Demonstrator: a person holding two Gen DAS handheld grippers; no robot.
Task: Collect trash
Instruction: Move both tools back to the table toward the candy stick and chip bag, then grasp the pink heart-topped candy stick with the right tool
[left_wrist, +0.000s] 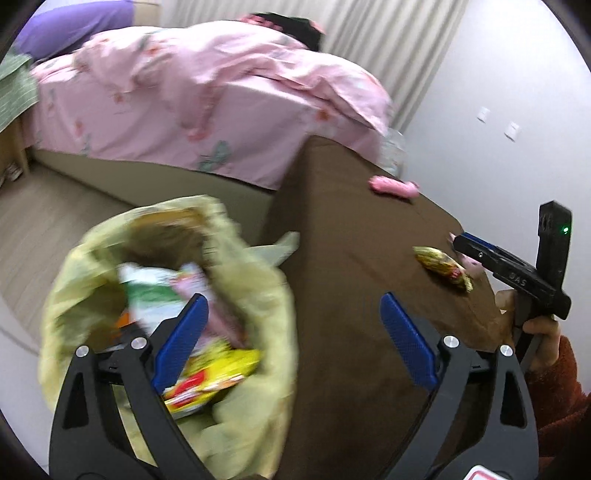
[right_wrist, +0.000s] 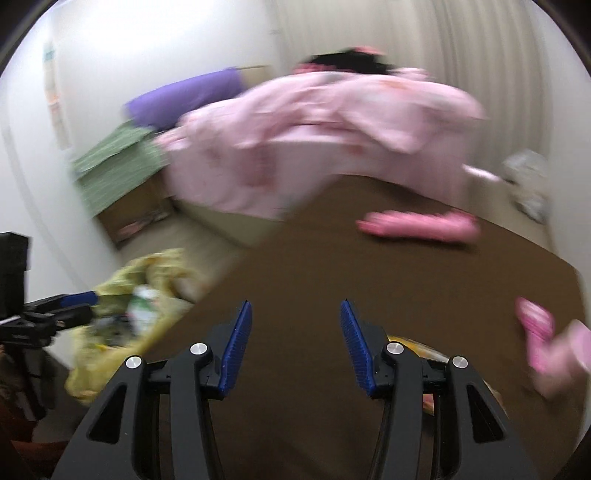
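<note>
Left gripper (left_wrist: 291, 339) angled downward, straddling the border between the yellow-green trash bag (left_wrist: 258, 295) and the brown table (left_wrist: 351, 236); jaws spread wide, nothing between them; left blue pad over the bag's open mouth, right pad over the brown surface. Bag sagging open just beside the table's left edge, holding a white-and-green packet (left_wrist: 147, 295), a pink wrapper and a yellow-and-red wrapper (left_wrist: 218, 376). Right gripper (right_wrist: 295, 339) tilted down over the middle of the table, jaws partly apart and empty, bare brown surface showing between the pads; seen from the left wrist view as a black tool at the table's right edge (left_wrist: 480, 254), gripped by a hand (left_wrist: 543, 332) in a rust-coloured sleeve.

On the table, still uncollected: a gold-and-red wrapper (left_wrist: 443, 269) near the right edge, close to the right gripper's tip; a pink wrapper (left_wrist: 393, 186) further back toward the far corner; in the right wrist view another pink piece (right_wrist: 535, 325) at the right side, blurred. Most of the table's centre bare, leaving open room between the two grippers. Table's left edge dropping to pale wood floor (left_wrist: 55, 221), a clear strip of it between the bag and the bed (left_wrist: 166, 110); bed draped in pink floral bedding, touching or nearly touching the table's far corner; white wall (left_wrist: 498, 74) close behind the table's right side; right wrist view heavily motion-blurred.
</note>
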